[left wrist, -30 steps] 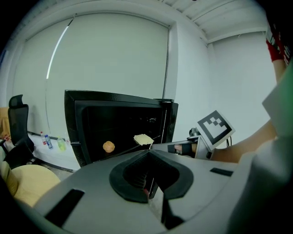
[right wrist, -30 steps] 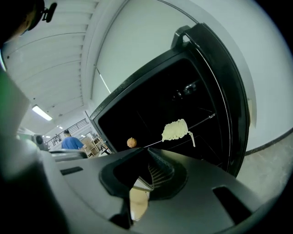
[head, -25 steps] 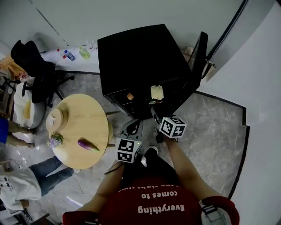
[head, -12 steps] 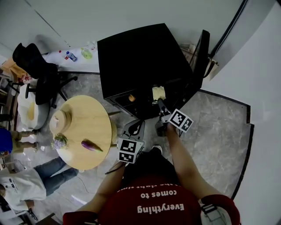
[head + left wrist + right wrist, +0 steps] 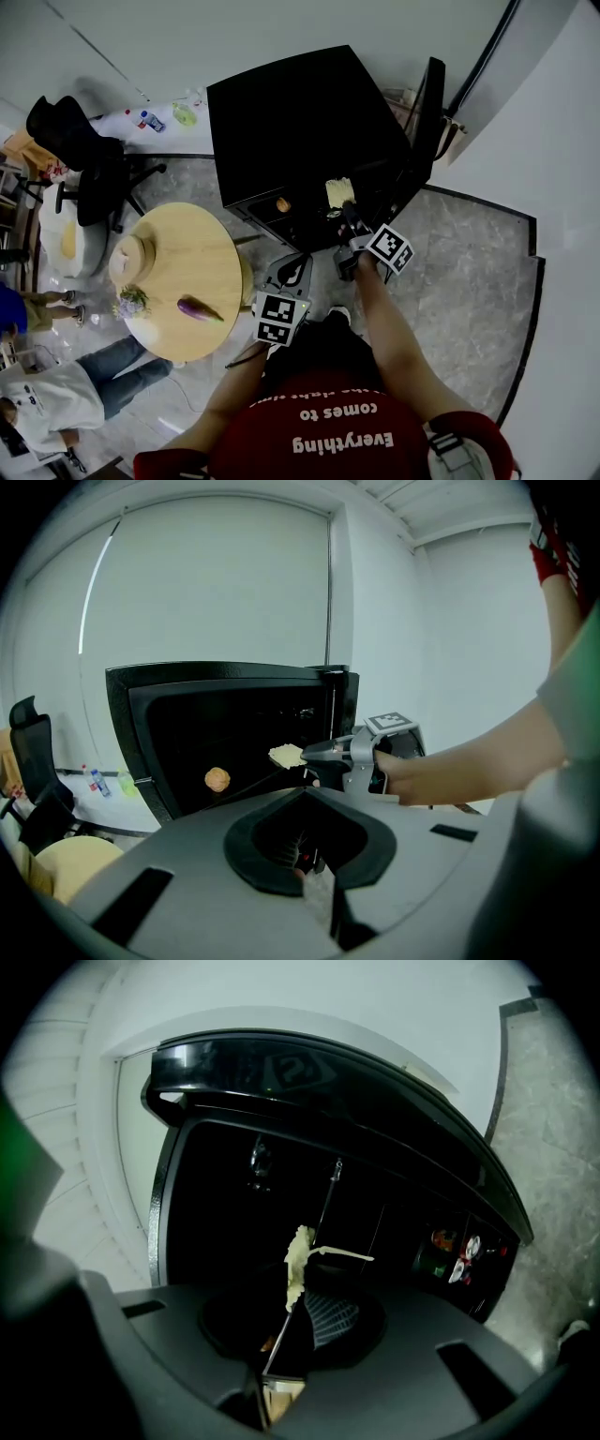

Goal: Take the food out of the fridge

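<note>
— So, what does the frame show?
— Open black fridge point(image 5: 291, 112) at my 12 o'clock. My right gripper point(image 5: 302, 1283) reaches onto its shelf. Its jaws have just been closing, and the pale yellow slice point(image 5: 298, 1251) stands edge-on between them, nipped at the tips as far as I can judge. A round brown piece point(image 5: 283, 204) sits on the same shelf at the slice's 9 o'clock, untouched. My left gripper point(image 5: 314, 860) hangs outside the fridge, jaws together on nothing.
— And getting it out cleanly?
— Keep the pinch light, since a thin slice looks likely to bend or tear. Draw straight back toward 6 o'clock, level, clear of the shelf edge and the door point(image 5: 429, 112) at 2 o'clock. The round wooden table point(image 5: 178, 248) at 9 o'clock looks the likely landing spot.
</note>
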`<state>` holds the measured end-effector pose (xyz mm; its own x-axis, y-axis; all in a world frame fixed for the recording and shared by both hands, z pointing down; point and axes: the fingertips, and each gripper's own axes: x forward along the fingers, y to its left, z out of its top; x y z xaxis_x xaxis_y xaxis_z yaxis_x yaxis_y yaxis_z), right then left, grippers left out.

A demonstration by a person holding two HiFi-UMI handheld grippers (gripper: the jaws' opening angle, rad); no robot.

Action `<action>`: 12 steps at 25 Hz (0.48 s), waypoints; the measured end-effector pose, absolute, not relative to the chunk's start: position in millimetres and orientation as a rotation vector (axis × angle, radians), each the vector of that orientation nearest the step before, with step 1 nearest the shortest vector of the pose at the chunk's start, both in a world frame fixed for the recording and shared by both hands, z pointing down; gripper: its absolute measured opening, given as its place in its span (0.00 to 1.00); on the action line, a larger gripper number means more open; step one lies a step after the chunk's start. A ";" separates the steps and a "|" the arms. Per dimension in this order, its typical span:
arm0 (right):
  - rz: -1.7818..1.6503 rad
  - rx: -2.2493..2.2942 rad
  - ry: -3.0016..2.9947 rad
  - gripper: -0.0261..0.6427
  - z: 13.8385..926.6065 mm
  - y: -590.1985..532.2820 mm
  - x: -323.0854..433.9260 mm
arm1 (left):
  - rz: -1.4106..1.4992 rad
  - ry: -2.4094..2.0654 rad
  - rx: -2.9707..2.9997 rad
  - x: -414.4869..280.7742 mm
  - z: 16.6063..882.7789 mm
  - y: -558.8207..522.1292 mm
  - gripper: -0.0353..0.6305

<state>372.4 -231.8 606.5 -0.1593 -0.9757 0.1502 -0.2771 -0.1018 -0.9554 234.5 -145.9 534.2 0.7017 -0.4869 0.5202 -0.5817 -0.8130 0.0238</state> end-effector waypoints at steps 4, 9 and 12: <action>-1.309 -1.341 1.433 0.09 604.6 -230.5 371.7 | 0.763 -0.867 2.732 230.0 532.4 -144.5 0.06; -1.295 -1.273 1.432 0.08 597.3 -223.4 367.9 | 0.767 -0.863 2.746 227.4 528.8 -142.3 0.06; -1.270 -1.257 1.456 0.08 590.0 -220.4 368.1 | 0.753 -0.864 2.755 226.6 526.1 -142.8 0.06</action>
